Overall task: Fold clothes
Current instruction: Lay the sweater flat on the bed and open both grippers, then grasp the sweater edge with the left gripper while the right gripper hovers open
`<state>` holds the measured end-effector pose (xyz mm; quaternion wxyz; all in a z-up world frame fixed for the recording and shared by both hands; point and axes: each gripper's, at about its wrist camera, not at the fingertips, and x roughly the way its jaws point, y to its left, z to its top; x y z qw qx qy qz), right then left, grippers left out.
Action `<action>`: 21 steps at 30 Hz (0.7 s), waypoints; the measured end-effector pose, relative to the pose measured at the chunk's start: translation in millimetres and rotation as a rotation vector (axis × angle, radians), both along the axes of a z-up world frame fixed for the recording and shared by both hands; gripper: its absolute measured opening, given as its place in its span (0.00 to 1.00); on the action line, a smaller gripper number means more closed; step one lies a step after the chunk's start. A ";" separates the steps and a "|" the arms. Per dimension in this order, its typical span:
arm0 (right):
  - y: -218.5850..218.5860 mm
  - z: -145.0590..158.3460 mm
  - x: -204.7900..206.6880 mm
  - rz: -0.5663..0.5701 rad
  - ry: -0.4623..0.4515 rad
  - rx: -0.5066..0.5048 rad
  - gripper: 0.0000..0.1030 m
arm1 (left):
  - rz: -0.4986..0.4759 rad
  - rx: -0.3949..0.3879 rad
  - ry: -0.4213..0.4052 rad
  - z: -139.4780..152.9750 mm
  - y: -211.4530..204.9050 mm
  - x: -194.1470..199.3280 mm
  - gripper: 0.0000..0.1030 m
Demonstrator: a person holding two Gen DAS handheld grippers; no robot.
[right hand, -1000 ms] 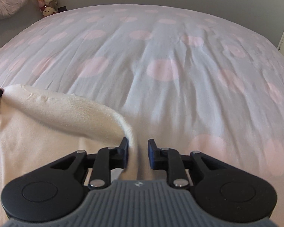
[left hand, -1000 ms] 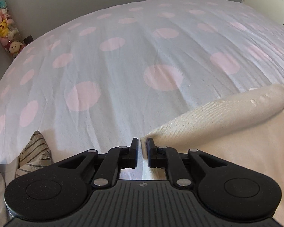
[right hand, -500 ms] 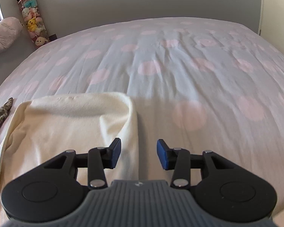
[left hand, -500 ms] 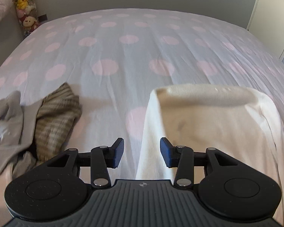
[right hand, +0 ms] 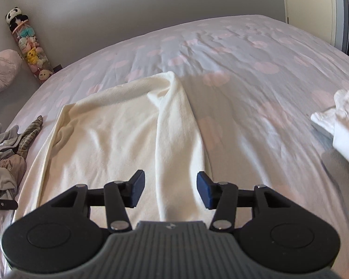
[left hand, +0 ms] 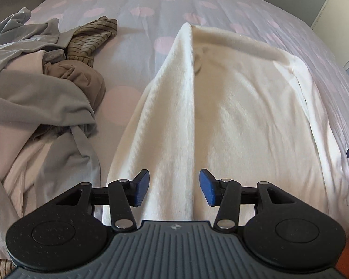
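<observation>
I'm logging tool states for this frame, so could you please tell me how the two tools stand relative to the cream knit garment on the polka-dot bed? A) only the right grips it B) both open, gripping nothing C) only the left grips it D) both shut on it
B: the left tool and right tool both show blue pads spread wide apart, with the cream knit garment lying free on the polka-dot bed cover.

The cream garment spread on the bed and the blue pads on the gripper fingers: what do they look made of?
The cream garment looks like a soft matte knit, perhaps cotton: fine lengthwise ribs show and it drapes in rounded folds. The blue pads look like matte rubber or soft plastic, smooth and without shine; which one cannot be told.
</observation>
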<state>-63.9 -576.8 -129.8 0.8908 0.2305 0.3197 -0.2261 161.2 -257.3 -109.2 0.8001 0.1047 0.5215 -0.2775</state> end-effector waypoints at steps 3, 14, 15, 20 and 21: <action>6.0 -1.2 -14.1 -0.014 -0.047 0.004 0.57 | -0.025 0.041 -0.002 -8.9 -1.2 -17.9 0.46; 13.3 3.1 -39.2 -0.013 -0.178 0.001 0.64 | -0.107 0.318 0.000 -45.4 -26.7 -49.9 0.52; 13.5 3.5 -40.4 -0.012 -0.187 -0.001 0.64 | -0.112 0.337 -0.008 -47.3 -29.4 -51.9 0.52; 12.7 3.8 -44.0 -0.014 -0.211 0.000 0.64 | -0.079 0.341 -0.003 -48.3 -28.9 -49.0 0.39; 12.6 4.2 -44.7 -0.015 -0.216 0.000 0.64 | -0.070 0.341 -0.002 -47.3 -27.6 -47.3 0.33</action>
